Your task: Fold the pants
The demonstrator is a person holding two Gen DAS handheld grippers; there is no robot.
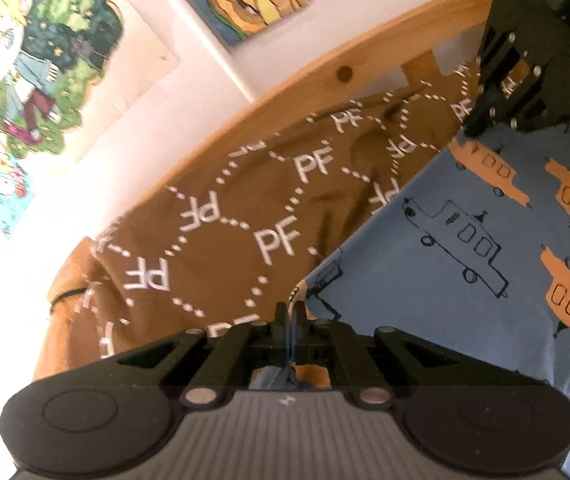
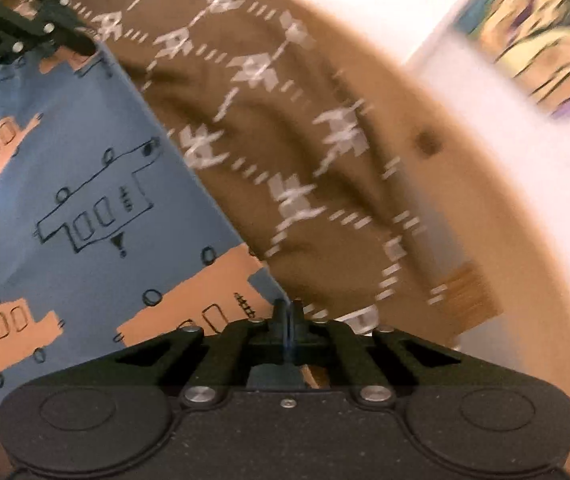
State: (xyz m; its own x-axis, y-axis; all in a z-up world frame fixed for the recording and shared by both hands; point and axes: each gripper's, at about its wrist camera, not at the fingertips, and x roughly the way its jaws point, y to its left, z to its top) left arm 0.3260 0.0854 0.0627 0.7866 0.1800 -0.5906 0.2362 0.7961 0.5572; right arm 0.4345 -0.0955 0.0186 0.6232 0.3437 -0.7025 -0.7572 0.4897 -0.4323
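Pants (image 1: 465, 264): soft blue cotton, car print

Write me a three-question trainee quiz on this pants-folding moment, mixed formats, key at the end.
1. True or false: the left gripper is shut on an edge of the blue pants.
2. Multiple choice: what lies under the pants? A) a white towel B) a brown blanket printed with "PF" C) bare wood.
3. Fill in: the right gripper is shut on the ____.

Key: 1 true; 2 B; 3 blue pants.
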